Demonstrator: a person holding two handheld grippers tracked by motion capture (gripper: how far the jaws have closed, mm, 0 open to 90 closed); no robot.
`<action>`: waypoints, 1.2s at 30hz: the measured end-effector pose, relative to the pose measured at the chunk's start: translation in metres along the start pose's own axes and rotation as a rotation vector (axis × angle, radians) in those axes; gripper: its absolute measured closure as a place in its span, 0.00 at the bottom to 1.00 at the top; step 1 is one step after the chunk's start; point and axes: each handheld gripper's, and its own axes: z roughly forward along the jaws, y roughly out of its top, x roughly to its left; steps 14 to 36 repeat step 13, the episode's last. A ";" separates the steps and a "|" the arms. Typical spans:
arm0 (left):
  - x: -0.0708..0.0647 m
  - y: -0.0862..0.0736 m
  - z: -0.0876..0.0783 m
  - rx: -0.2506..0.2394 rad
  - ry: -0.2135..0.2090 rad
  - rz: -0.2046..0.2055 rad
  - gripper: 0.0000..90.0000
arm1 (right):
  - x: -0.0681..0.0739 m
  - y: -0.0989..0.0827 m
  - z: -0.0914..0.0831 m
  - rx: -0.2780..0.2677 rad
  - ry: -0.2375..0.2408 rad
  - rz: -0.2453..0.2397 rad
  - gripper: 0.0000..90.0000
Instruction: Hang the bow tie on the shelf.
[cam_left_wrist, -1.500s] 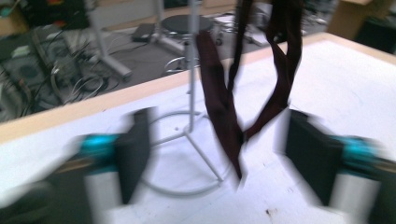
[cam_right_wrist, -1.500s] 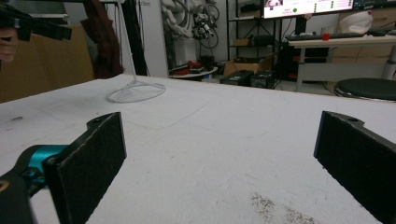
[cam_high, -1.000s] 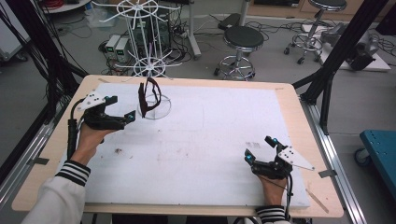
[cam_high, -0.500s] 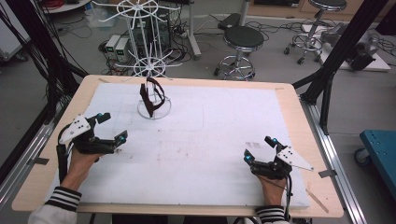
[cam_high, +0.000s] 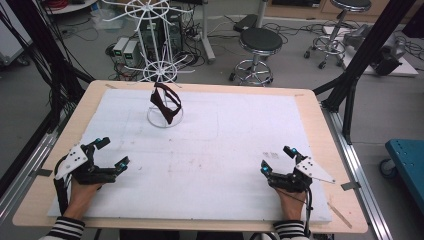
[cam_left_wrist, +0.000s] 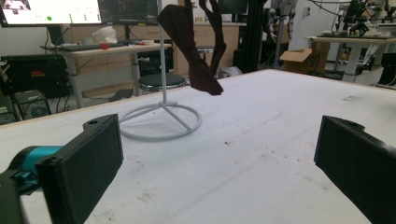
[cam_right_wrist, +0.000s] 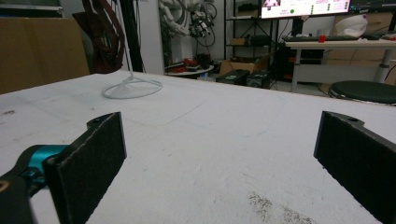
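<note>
A dark red bow tie (cam_high: 166, 101) hangs on a white wire stand (cam_high: 164, 118) at the back left of the white mat; it also shows up close as the bow tie (cam_left_wrist: 192, 51) and far off as the bow tie (cam_right_wrist: 100, 35). My left gripper (cam_high: 111, 153) rests open near the front left edge, held by a hand in a striped sleeve, nothing between its jaws. My right gripper (cam_high: 277, 159) rests open near the front right edge, empty too. In the gripper views the left gripper (cam_left_wrist: 219, 154) and right gripper (cam_right_wrist: 219, 154) each stand wide apart over the bare mat.
The white mat (cam_high: 240, 140) covers a wooden table (cam_high: 325, 130). Behind the table stand a tall white wire rack (cam_high: 157, 35) and a black stool (cam_high: 257, 47). Black frame posts (cam_high: 360, 55) rise at the right.
My left gripper has drawn back from beside the stand to the front left of the mat, leaving the bow tie hanging there. The right gripper has stayed put.
</note>
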 end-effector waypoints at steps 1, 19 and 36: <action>-0.001 -0.002 0.000 -0.004 0.005 -0.006 0.02 | 0.000 0.000 0.000 0.000 0.001 -0.001 0.02; -0.005 -0.008 -0.004 -0.048 0.015 0.003 0.02 | 0.000 0.000 0.000 0.000 -0.006 0.004 0.02; -0.005 -0.008 -0.004 -0.048 0.015 0.003 0.02 | 0.000 0.000 0.000 0.000 -0.006 0.004 0.02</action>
